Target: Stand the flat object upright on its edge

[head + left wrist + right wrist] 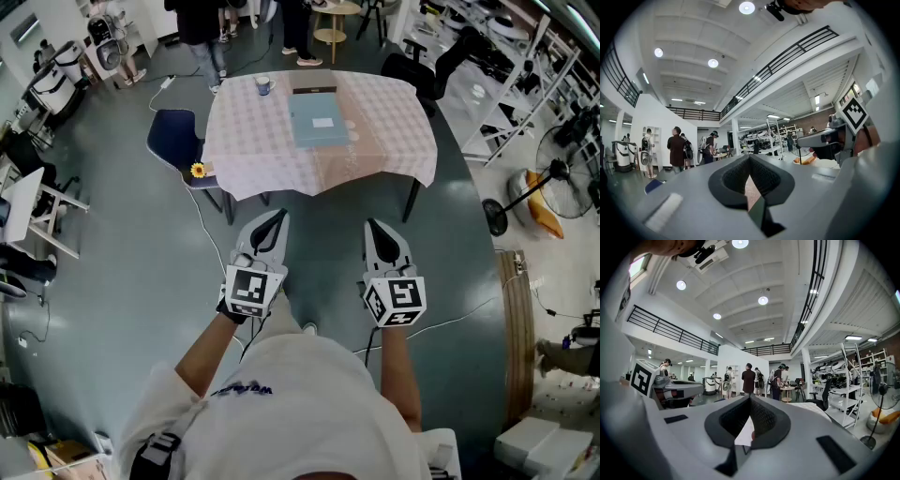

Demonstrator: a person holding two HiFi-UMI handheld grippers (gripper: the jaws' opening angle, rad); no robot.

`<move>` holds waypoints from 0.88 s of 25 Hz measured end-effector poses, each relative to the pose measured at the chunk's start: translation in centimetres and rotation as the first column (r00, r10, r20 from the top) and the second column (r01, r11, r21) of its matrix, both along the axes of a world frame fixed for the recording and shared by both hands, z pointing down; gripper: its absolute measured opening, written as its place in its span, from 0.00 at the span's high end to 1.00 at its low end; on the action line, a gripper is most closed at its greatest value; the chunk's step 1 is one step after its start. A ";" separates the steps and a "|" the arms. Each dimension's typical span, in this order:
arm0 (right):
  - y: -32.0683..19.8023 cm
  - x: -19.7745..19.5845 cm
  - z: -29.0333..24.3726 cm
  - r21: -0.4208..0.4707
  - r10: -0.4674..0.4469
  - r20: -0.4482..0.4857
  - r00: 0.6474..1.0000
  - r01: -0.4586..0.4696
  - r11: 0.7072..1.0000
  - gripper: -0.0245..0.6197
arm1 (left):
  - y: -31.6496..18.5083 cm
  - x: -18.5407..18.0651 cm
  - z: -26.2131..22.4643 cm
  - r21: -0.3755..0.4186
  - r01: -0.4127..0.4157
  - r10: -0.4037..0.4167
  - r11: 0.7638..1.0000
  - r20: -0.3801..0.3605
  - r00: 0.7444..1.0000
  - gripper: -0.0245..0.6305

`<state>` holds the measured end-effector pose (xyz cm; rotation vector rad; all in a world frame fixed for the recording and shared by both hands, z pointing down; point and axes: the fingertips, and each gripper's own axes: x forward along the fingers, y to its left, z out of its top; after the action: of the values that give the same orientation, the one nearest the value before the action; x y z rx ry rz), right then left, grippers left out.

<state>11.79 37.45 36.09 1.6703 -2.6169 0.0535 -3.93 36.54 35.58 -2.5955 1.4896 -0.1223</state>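
Note:
A flat blue-grey book-like object (319,122) lies flat on the table (253,169), which has a pale checked cloth, far ahead of me. A dark flat item (312,87) and a mug (264,86) sit at the table's far side. My left gripper (277,220) and right gripper (373,227) hang side by side over the floor, well short of the table. Both are shut with nothing between the jaws. In the left gripper view the left gripper's tips (750,159) meet, and in the right gripper view the right gripper's tips (750,401) meet too.
A blue chair (178,136) with a yellow flower (198,170) stands at the table's left. A cable (202,220) runs across the floor. A standing fan (558,178) and shelving are at the right, desks at the left. Several people (202,28) stand beyond the table.

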 end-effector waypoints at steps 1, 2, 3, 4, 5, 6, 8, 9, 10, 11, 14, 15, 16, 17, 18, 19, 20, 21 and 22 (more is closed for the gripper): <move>-0.2 -0.1 0.0 0.002 0.000 0.000 1.000 0.000 1.000 0.96 | -0.1 0.1 0.0 0.004 -0.007 0.007 1.000 0.005 1.000 0.96; -0.3 -0.3 0.0 0.002 0.001 -0.001 1.000 -0.001 1.000 0.96 | -0.2 0.2 0.0 0.007 -0.014 0.014 1.000 0.009 1.000 0.96; -0.4 -0.4 0.0 0.002 0.001 -0.002 1.000 -0.001 1.000 0.96 | -0.3 0.3 0.0 0.006 -0.019 0.019 1.000 0.010 1.000 0.96; -0.4 -0.6 0.2 -0.001 0.002 -0.003 1.000 -0.002 1.000 0.96 | -0.2 0.2 0.1 0.002 -0.022 0.022 1.000 0.010 1.000 0.96; -0.3 -0.8 0.4 -0.007 0.001 -0.003 1.000 -0.001 1.000 0.96 | -0.1 0.1 0.4 -0.005 -0.023 0.023 1.000 0.010 1.000 0.96; -0.1 -1.1 0.6 -0.014 -0.002 -0.002 1.000 0.001 1.000 0.96 | 0.0 -0.1 0.6 -0.014 -0.022 0.022 1.000 0.012 1.000 0.96; 0.1 -1.7 1.1 -0.025 -0.008 0.004 1.000 0.008 1.000 0.96 | 0.4 -0.8 1.1 -0.027 -0.015 0.016 1.000 0.016 1.000 0.96; 0.0 -1.8 1.2 -0.026 -0.011 0.005 1.000 0.011 1.000 0.96 | 0.3 -1.1 1.2 -0.028 -0.011 0.012 1.000 0.014 1.000 0.96; -0.2 -1.8 1.0 -0.022 -0.013 0.003 1.000 0.013 1.000 0.96 | 0.1 -1.2 1.1 -0.024 -0.008 0.008 1.000 0.010 1.000 0.96; -0.5 -1.8 0.7 -0.014 -0.015 0.000 1.000 0.015 1.000 0.96 | -0.2 -1.1 0.8 -0.017 -0.006 0.006 1.000 0.006 1.000 0.96; -0.7 -1.8 0.1 -0.002 -0.013 -0.013 1.000 0.013 1.000 0.96 | -0.4 -1.0 0.3 -0.007 -0.008 0.008 1.000 -0.005 1.000 0.96; -0.6 -1.9 0.3 -0.006 -0.014 -0.014 1.000 0.014 1.000 0.96 | -0.2 -1.1 0.4 -0.011 -0.009 0.009 1.000 -0.007 1.000 0.96; -0.5 -2.1 0.5 -0.009 -0.018 -0.015 1.000 0.018 1.000 0.96 | -0.1 -1.1 0.5 -0.013 -0.010 0.010 1.000 -0.007 1.000 0.96; -0.4 -2.3 0.4 -0.004 -0.025 -0.017 1.000 0.025 1.000 0.96 | -0.1 -1.1 0.5 -0.011 -0.011 0.011 1.000 -0.007 1.000 0.96; -0.3 -2.5 0.1 0.010 -0.035 -0.020 0.999 0.035 0.999 0.96 | -0.1 -1.0 0.3 -0.004 -0.012 0.012 1.000 -0.008 1.000 0.96; -0.3 -2.6 -0.3 0.028 -0.042 -0.027 0.999 0.043 0.999 0.96 | -0.1 -0.9 0.1 0.004 -0.014 0.014 1.000 -0.009 1.000 0.96; -0.2 -2.7 -0.7 0.043 -0.043 -0.034 0.999 0.044 0.998 0.96 | -0.1 -0.8 -0.2 0.012 -0.016 0.016 1.000 -0.012 1.000 0.96; -0.2 -2.6 -0.9 0.051 -0.037 -0.039 0.999 0.039 0.998 0.96 | -0.1 -0.8 -0.4 0.019 -0.017 0.017 1.000 -0.017 1.000 0.96; -0.3 -2.4 -1.1 0.055 -0.029 -0.039 0.999 0.031 0.998 0.96 | -0.1 -0.7 -0.6 0.026 -0.019 0.020 0.999 -0.025 0.999 0.96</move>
<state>9.34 37.17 34.99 1.6311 -2.6379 -0.0515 -4.63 36.46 34.97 -2.6005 1.4640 -0.0677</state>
